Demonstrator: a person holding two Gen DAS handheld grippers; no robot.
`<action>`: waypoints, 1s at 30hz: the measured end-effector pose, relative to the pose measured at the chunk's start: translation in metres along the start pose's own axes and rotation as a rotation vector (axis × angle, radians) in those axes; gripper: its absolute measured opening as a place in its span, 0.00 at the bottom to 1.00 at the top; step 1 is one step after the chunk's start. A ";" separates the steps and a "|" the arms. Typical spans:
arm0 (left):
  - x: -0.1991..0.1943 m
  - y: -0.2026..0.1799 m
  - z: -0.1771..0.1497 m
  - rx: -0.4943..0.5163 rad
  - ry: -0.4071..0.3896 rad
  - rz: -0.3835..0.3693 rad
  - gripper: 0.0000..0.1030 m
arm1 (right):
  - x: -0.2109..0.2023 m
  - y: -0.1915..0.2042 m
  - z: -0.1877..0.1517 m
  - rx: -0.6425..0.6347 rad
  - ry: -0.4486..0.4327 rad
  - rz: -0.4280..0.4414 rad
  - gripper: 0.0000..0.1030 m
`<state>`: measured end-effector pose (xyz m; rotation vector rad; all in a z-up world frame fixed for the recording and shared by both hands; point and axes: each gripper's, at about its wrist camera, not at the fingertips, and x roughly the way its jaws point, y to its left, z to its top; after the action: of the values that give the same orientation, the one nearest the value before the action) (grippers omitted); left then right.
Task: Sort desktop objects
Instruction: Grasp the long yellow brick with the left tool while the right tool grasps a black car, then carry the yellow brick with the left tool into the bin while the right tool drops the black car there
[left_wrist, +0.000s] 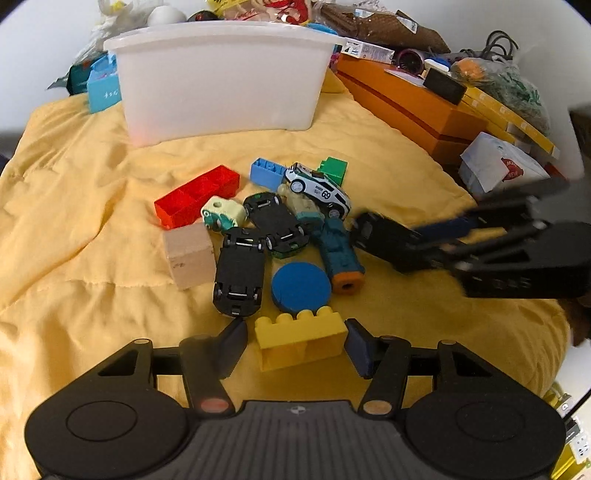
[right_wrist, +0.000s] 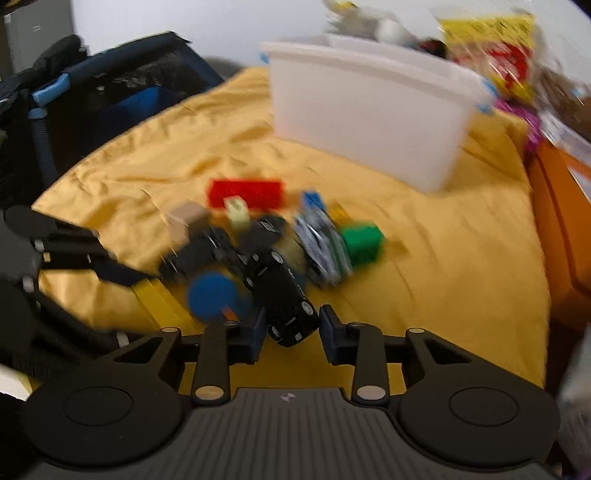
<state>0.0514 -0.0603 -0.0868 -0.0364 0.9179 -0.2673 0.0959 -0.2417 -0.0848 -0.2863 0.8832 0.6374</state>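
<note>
- The left gripper (left_wrist: 295, 341) is standing released, its fingers flanking the yellow brick (left_wrist: 301, 341) at lower centre, not pressing it.
- The right gripper (right_wrist: 290, 330) is straddling a black toy car (right_wrist: 284, 302) at lower centre; a gap is showing on the right side.
- The white bin (left_wrist: 221, 77) is sitting at the top.

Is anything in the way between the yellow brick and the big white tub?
Yes. The yellow brick sits between the left gripper's fingers, and the toy pile lies between it and the white tub: the blue disc, upside-down black cars and red block. Going over the top looks clear.
</note>
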 end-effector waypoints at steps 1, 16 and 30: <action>0.000 0.000 0.000 0.014 -0.002 -0.002 0.54 | -0.003 -0.006 -0.006 0.032 0.012 -0.004 0.31; -0.028 0.034 0.017 -0.025 -0.068 0.058 0.53 | 0.018 -0.003 -0.003 0.040 0.032 -0.043 0.44; -0.069 0.081 0.090 -0.128 -0.241 0.113 0.53 | -0.036 -0.047 0.045 0.253 -0.123 0.011 0.32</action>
<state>0.0999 0.0275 0.0098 -0.1318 0.6931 -0.0959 0.1368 -0.2703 -0.0299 -0.0146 0.8371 0.5410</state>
